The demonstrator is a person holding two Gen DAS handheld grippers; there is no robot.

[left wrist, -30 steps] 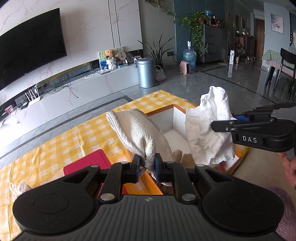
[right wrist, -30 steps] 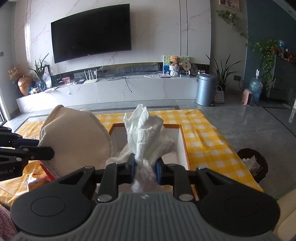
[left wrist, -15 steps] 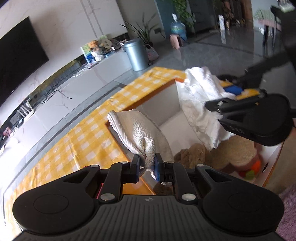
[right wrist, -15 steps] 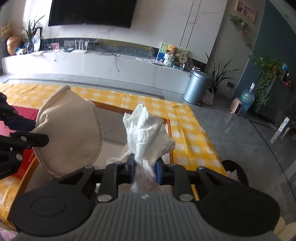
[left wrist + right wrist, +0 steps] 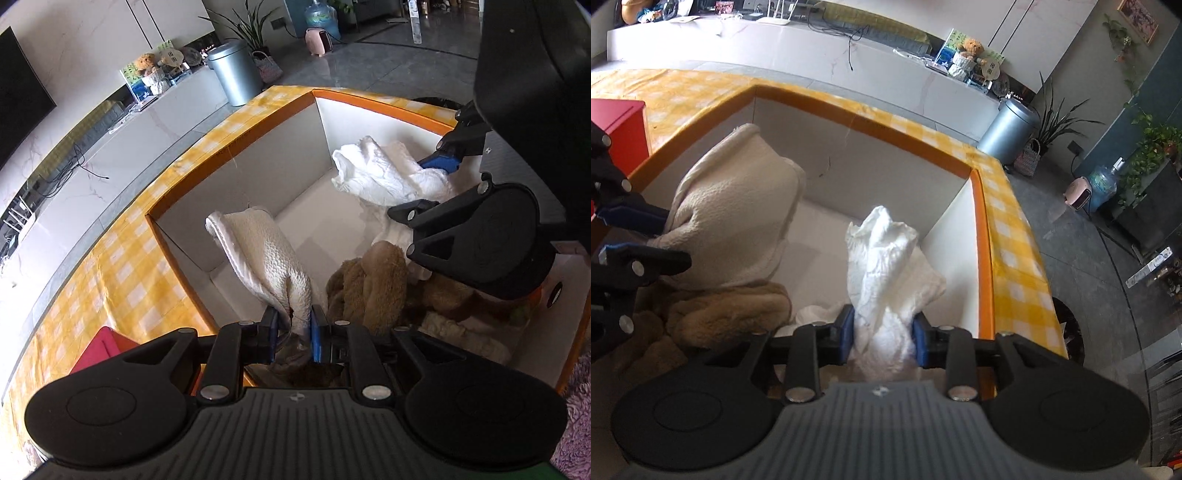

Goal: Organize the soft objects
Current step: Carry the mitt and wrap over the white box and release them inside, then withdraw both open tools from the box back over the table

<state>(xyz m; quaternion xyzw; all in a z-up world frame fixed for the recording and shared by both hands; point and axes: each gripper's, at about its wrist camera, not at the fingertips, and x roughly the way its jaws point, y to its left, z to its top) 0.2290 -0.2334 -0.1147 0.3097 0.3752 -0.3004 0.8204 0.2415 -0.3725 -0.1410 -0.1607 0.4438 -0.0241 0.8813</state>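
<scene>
Both cloths now hang inside the box (image 5: 236,140); left gripper (image 5: 293,332) and right gripper (image 5: 884,334) loosening around them

**Soft things in the orange-rimmed box**

A cream textured cloth (image 5: 266,258) stands tilted at the left of the white-walled box (image 5: 321,122). A crumpled white cloth (image 5: 886,266) rises at the right, near the far corner. A brown plush toy (image 5: 373,284) lies on the box floor between them.
</scene>
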